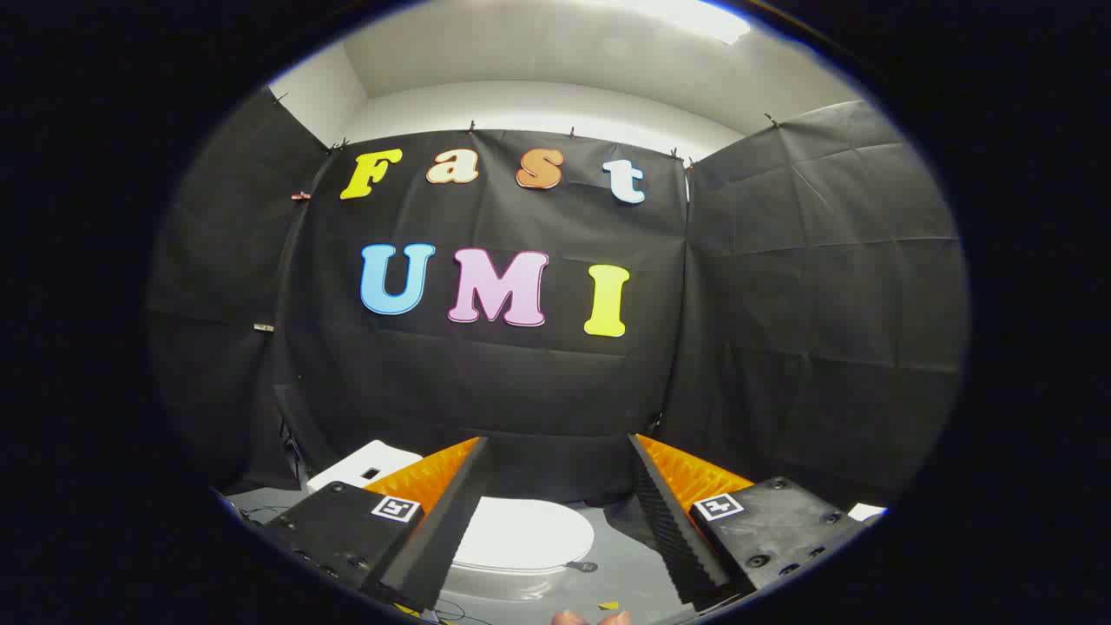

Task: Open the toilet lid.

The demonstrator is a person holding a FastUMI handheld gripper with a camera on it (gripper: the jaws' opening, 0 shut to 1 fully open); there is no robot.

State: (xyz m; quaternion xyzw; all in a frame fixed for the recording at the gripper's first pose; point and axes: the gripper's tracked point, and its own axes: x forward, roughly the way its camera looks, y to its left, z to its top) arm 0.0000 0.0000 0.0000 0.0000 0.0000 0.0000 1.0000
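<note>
White and glossy, the toilet lid [523, 535] lies flat and closed, seen low between the two fingers of the gripper [555, 508] and a little beyond their tips. The gripper's jaws stand wide apart, holding nothing and touching nothing. Grey floor [621, 577] surrounds the lid. To the left of the left finger sits a white box-like object [364, 464] with a small dark slot. Behind everything hangs the black cloth wall [781, 304] of the booth.

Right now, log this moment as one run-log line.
tool: open, empty | toilet lid: closed, below between fingers | contact: none | step: approach
</note>
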